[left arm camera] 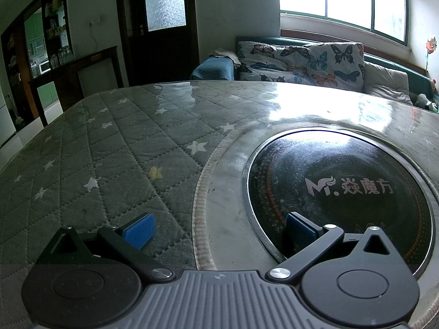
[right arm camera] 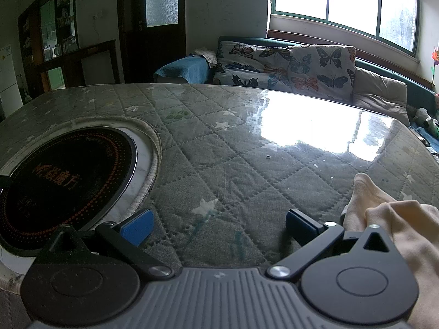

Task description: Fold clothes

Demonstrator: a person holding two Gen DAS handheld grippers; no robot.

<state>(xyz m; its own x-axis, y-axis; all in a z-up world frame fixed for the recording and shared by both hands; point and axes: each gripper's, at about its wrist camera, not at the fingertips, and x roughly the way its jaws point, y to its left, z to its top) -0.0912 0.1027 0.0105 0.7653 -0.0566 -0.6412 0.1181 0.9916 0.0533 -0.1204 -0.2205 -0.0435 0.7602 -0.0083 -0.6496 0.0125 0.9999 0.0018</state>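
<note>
room: dim living space, bright window, butterfly-print cushions on a sofa behind.
desk: quilted grey cover with stars under a glossy clear sheet; glare hides part of the quilting.
cooktop: round black glass disc, metal rim, set into the desk.
left gripper: blue-padded fingers spread wide, holding nothing.
right gripper: fingers wide apart, empty.
garment: cream soft cloth, bunched just right of the right gripper, cut off by the frame edge.

The black round cooktop reads "M. 焱魔方" in pale lettering.
</note>
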